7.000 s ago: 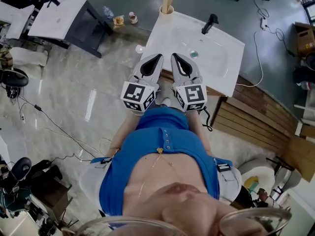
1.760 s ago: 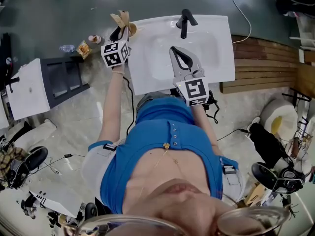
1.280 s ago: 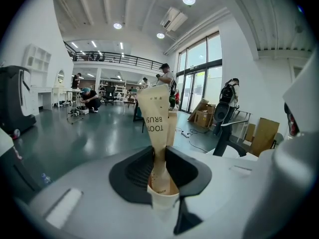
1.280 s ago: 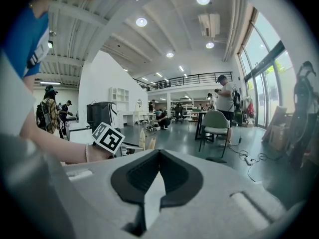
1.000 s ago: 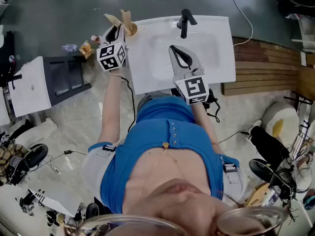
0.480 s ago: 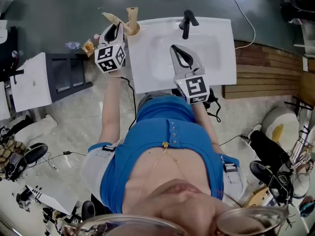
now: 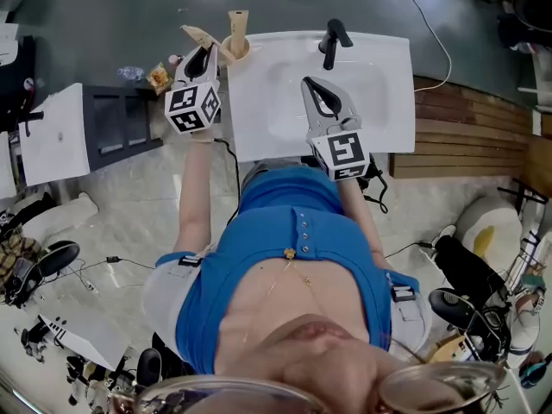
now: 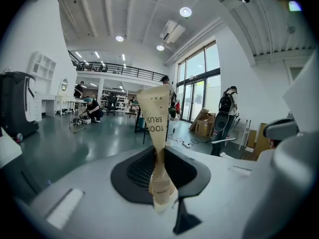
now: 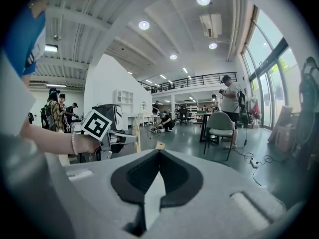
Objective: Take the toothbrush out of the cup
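My left gripper (image 7: 204,52) is shut on a toothbrush in a beige paper wrapper (image 7: 197,34), held in the air just left of the cup. Its jaws have just been closing further on the wrapper. In the left gripper view the wrapped toothbrush (image 8: 154,118) stands upright and pinched between the jaws of the left gripper (image 8: 158,151). The tan cup (image 7: 231,52) sits on the sink's back left corner and holds a second wrapped toothbrush (image 7: 237,21). My right gripper (image 7: 313,84) hovers shut and empty over the basin; the right gripper (image 9: 159,152) shows nothing between its jaws.
The white sink top (image 7: 388,110) carries a black faucet (image 7: 331,40) at the back. A dark side table (image 7: 121,123) stands to the left, with small bottles and packets (image 7: 158,77) on the floor beside it. Wooden planks (image 7: 466,128) lie to the right.
The left gripper has drawn one wrapped toothbrush up out of the cup and carried it slightly left and higher. The right gripper has stayed over the basin.
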`<state>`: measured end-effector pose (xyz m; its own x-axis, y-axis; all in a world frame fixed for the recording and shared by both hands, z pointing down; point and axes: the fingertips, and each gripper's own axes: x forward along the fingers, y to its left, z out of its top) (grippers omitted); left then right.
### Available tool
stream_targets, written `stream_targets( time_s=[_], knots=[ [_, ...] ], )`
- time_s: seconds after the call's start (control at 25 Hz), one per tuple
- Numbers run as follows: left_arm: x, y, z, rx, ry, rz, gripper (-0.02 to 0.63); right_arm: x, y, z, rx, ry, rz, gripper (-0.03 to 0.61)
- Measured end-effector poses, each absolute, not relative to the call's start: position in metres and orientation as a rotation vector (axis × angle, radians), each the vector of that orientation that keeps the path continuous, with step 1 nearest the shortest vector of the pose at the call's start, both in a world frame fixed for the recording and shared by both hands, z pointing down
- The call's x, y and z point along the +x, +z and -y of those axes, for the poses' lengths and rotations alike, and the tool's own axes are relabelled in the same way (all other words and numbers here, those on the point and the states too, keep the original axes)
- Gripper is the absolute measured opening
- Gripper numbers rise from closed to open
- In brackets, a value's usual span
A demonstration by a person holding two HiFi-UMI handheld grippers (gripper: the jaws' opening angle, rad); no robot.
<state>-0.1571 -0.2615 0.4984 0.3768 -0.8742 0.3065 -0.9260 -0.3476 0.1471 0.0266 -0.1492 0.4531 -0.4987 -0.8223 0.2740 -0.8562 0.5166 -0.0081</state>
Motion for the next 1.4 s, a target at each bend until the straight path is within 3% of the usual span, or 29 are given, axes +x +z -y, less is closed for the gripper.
stream_targets(
  time_s=[1.4],
  knots=[
    [-0.132, 0.606, 0.161, 2.077, 0.584, 1.189, 0.06, 0.029, 0.461, 0.156, 1.398, 0.236, 2.52, 0.002]
  ],
)
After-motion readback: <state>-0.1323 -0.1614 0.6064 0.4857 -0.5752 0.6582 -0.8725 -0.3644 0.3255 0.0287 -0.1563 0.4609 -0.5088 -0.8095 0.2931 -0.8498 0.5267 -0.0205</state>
